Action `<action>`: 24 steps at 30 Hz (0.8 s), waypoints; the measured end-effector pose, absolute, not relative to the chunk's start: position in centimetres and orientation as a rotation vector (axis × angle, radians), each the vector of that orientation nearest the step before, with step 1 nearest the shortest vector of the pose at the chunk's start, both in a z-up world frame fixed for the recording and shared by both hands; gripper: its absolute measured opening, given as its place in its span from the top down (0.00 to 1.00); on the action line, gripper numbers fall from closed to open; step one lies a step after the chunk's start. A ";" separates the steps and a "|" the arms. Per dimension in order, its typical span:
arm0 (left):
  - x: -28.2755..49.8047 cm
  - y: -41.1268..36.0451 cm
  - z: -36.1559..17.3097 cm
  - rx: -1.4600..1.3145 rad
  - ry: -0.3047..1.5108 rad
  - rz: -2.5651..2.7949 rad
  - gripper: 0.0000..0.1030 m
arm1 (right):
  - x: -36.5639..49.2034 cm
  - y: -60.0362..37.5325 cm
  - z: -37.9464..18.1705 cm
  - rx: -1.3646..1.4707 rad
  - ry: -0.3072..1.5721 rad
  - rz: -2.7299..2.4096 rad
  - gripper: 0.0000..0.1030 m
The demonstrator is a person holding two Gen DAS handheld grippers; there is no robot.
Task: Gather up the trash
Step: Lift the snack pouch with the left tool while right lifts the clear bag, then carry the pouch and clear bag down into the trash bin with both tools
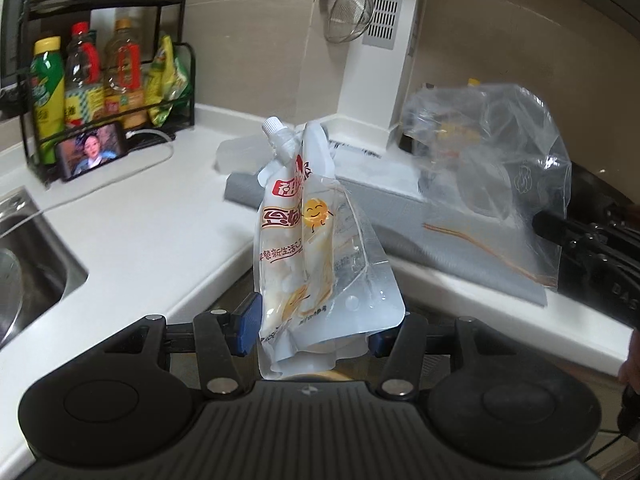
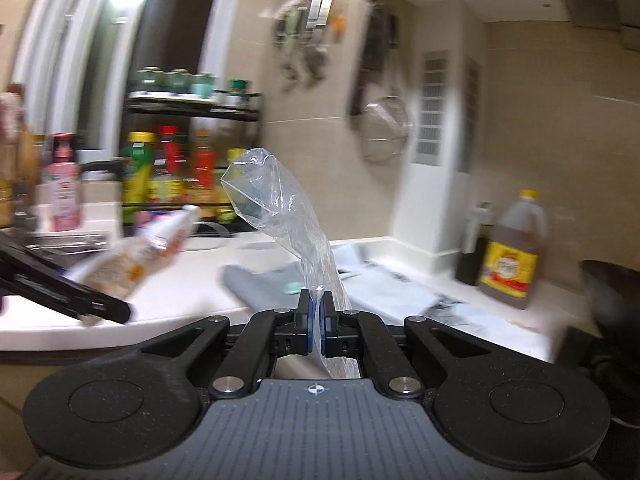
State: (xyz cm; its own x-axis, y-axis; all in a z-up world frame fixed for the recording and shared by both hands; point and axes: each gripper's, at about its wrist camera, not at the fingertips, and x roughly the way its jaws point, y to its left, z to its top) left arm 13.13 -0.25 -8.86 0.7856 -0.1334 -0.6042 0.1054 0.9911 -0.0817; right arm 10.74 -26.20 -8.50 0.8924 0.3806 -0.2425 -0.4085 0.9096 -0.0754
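Beige tiled wall (image 1: 256,20) w/ white countertop (image 1: 160,208)

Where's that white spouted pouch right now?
The spouted pouch stands between the pads of the left hand-held gripper, above the white counter's edge; in the right wrist view it shows at left.

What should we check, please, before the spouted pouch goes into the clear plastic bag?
1. Left gripper holds the spouted pouch between its jaws: ok.
2. Right gripper is shut on the clear plastic bag: ok.
3. Bag mouth open enough to take the pouch: not ok; in the right wrist view the film is bunched into a narrow twist.
4. Pouch cap on the spout: ok.
5. Pouch and bag are off the white counter: ok.
6. Pouch empty: cannot tell.
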 end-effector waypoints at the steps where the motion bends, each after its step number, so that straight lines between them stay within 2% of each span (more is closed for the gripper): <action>1: 12.7 -0.2 -9.3 -0.043 0.662 -0.124 0.45 | 10.3 -25.8 -8.6 -0.125 0.237 0.431 0.97; 15: 10.9 0.7 -17.0 -0.096 0.822 -0.069 0.45 | 9.6 -20.9 -17.0 -0.168 0.546 0.519 0.97; 24: 11.4 0.8 -18.1 -0.114 0.880 -0.092 0.45 | 10.2 -20.4 -19.3 -0.163 0.637 0.517 0.96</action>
State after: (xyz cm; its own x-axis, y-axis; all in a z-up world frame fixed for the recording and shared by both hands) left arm 11.41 0.75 -18.08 0.6336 -0.1277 -0.7630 0.0336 0.9899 -0.1377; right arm 10.17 -20.38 -19.32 0.6824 0.4100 -0.6052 -0.5082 0.8612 0.0104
